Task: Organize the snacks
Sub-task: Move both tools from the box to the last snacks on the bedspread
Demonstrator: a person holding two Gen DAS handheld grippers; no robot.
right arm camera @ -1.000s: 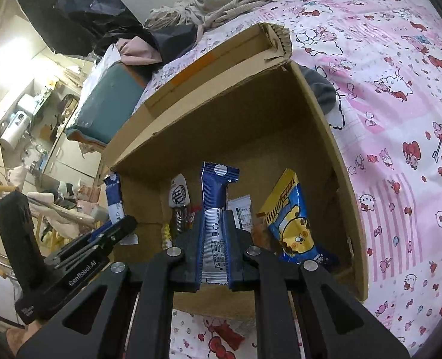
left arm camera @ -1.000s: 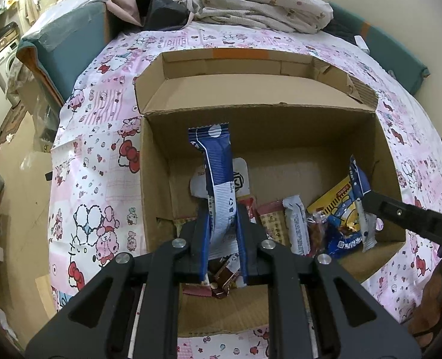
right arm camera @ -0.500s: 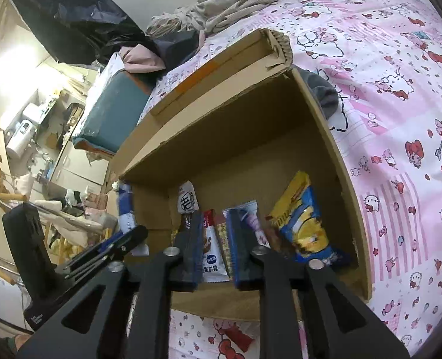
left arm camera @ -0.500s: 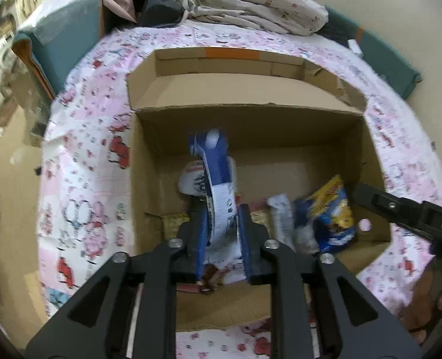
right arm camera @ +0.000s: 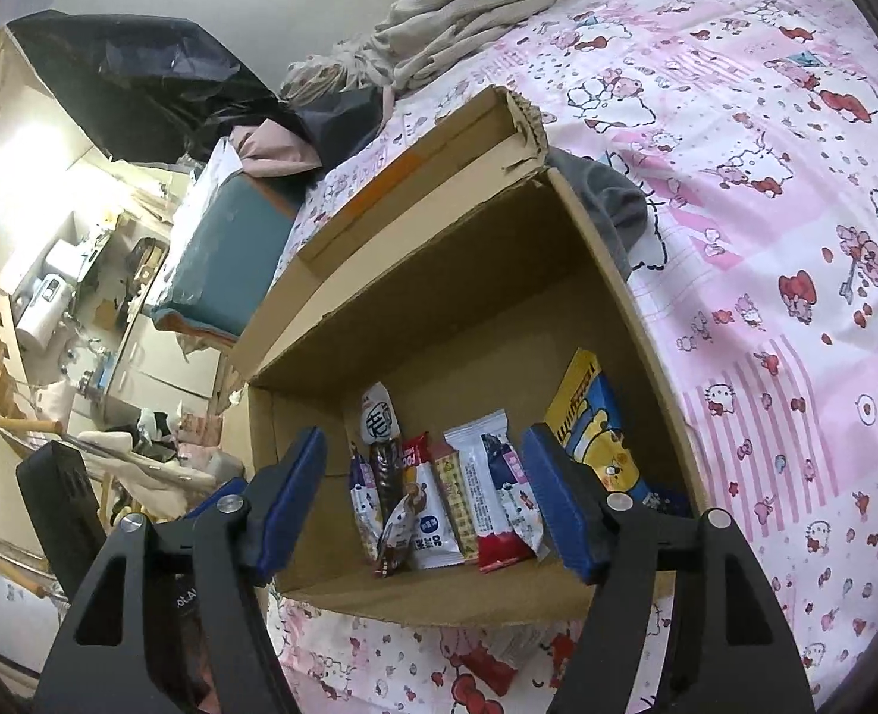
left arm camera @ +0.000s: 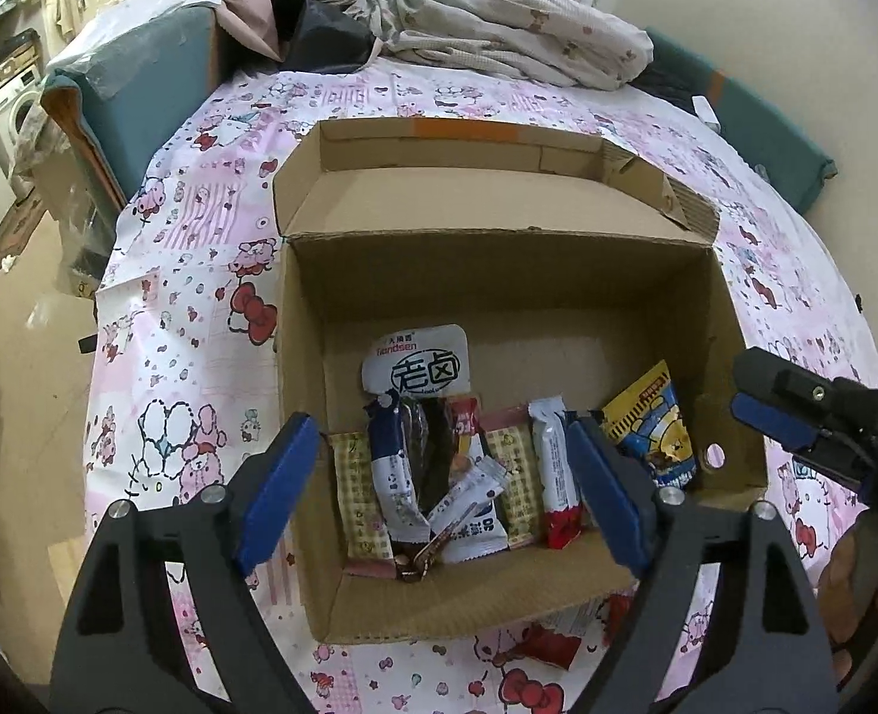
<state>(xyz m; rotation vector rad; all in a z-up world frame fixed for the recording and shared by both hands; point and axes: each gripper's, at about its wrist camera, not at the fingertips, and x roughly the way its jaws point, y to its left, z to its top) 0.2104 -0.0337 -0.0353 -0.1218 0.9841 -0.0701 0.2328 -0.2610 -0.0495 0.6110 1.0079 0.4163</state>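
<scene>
Both claws hang spread wide and empty over an open box (left arm camera: 501, 273) that sits on a bed (left arm camera: 183, 273) with a pink cartoon sheet. The left claw (left arm camera: 442, 494) frames the near end of the box; the right claw (right arm camera: 424, 500) does the same from its own side. The snacks (left arm camera: 439, 470) lie side by side in a row along the near wall. A yellow-and-blue packet (left arm camera: 653, 422) leans at the right end, and a white pouch (left arm camera: 418, 363) rests behind the row.

Left gripper (left arm camera: 439, 488) jaws spread wide, blue pads (left arm camera: 275, 491) apart, nothing between them, right gripper (right arm camera: 424, 497) likewise spread wide and empty, both angled downward, right gripper at left gripper's right side
</scene>
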